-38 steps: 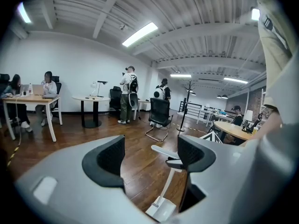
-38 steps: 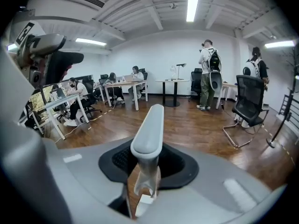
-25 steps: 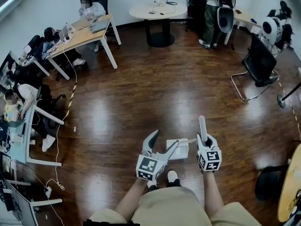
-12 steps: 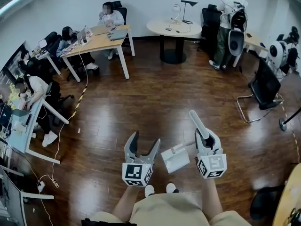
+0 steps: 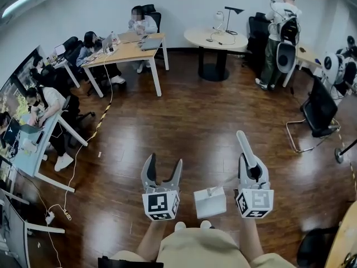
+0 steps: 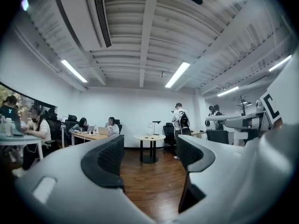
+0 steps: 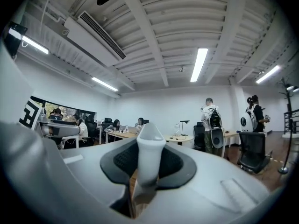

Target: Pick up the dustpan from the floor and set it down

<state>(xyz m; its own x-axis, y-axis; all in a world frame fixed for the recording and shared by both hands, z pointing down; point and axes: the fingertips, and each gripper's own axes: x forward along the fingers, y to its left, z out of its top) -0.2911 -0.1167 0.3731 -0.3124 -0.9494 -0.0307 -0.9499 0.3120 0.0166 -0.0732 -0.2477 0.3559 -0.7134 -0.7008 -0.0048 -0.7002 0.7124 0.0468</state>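
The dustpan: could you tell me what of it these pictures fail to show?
- Head view: the right gripper covers part of the handle; the pan is too small to see inside.
- Right gripper view: only the handle tip shows above the gripper's body; no pan.
- Left gripper view: pan not visible.

- The left gripper (image 5: pixel 163 170) is held out level ahead of the body, its jaws wide apart with nothing between them.
- The right gripper (image 5: pixel 249 171) points the same way, beside the left but apart from it. Its jaws have just closed further and clamp the dustpan handle (image 5: pixel 244 145).
- Both forearms (image 5: pixel 249 240) reach forward from the waist, roughly parallel.
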